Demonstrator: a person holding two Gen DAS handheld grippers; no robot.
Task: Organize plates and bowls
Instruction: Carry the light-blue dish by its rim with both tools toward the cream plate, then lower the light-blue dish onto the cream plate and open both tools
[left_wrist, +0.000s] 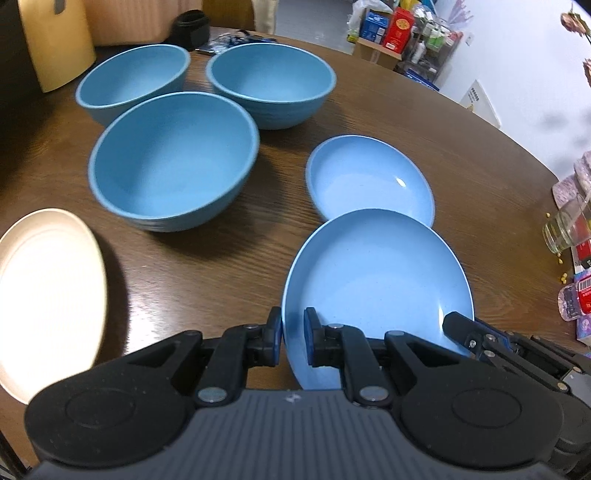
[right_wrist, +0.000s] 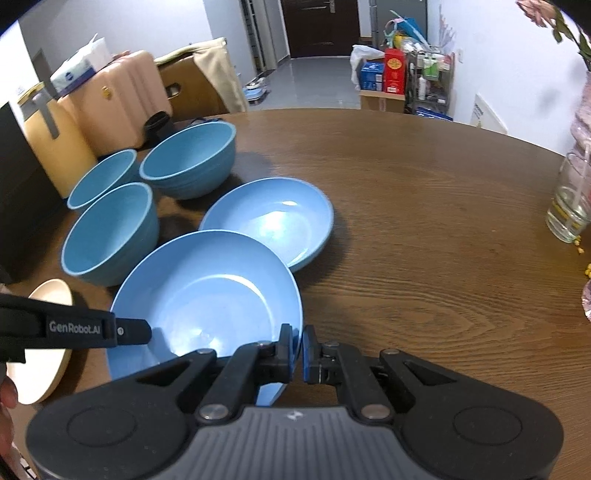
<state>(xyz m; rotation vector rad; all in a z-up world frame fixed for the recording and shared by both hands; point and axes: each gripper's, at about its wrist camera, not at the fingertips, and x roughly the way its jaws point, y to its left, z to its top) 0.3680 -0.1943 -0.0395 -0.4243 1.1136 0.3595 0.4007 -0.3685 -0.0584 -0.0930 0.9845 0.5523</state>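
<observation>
L gripper (left_wrist: 292, 341): clenched on near-left rim of the large shallow light-blue plate (left_wrist: 380, 280); one pad inside the rim, one outside.
R gripper (right_wrist: 297, 350): clenched on near-right rim of the same plate, rim pinched between the blue pads.
Held plate: spans both sets of jaws, tilted; looks lifted off the brown wooden round table (right_wrist: 424, 229), though the view is too warped to be sure.
Just past the held plate: smaller shallow light-blue plate (left_wrist: 369, 181), flat on the table, its near edge hidden behind the held plate's far rim.
Ahead-left of L jaws: three deep blue bowls (left_wrist: 173, 162) in a tight cluster, upright, empty.
Left of L jaws: cream round plate (left_wrist: 48, 295) at table edge.
Far right of R jaws: clear glass jar (right_wrist: 570, 203) near table edge.
</observation>
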